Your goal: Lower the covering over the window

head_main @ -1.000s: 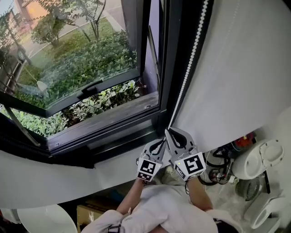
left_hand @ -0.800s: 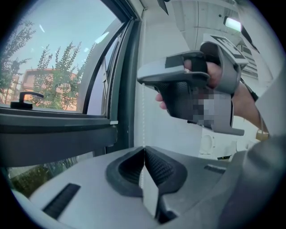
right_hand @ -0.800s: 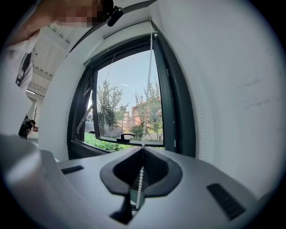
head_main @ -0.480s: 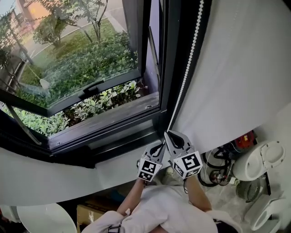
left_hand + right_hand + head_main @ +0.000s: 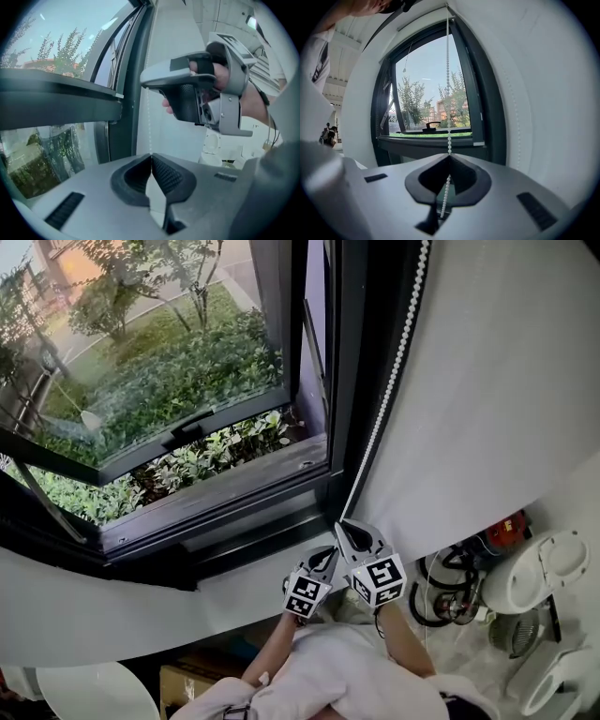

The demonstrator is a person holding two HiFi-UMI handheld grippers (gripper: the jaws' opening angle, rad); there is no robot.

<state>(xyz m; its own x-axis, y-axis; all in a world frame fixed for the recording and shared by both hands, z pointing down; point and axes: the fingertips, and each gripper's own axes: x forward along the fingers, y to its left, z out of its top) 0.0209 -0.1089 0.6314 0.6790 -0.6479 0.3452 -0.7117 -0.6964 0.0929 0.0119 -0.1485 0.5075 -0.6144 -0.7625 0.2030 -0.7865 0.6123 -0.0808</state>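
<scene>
The white beaded pull cord [image 5: 448,93] is clamped in the clenched right claw [image 5: 449,157] and runs straight up from it, in front of the dark-framed window [image 5: 480,108]. Just below, the left claw [image 5: 151,157] is clenched too, seemingly on the same cord. The white fabric roller blind [image 5: 506,381] hangs to the right claw's right

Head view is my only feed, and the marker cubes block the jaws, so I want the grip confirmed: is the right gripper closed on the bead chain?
Observer: Yes. The right gripper view shows the right gripper with its jaws shut on the bead chain, and beads hanging out below them.
Operator: And the other one?
Observer: The left gripper has its jaws together too in its own view. A faint strand of the chain runs straight down into their tip.
</scene>
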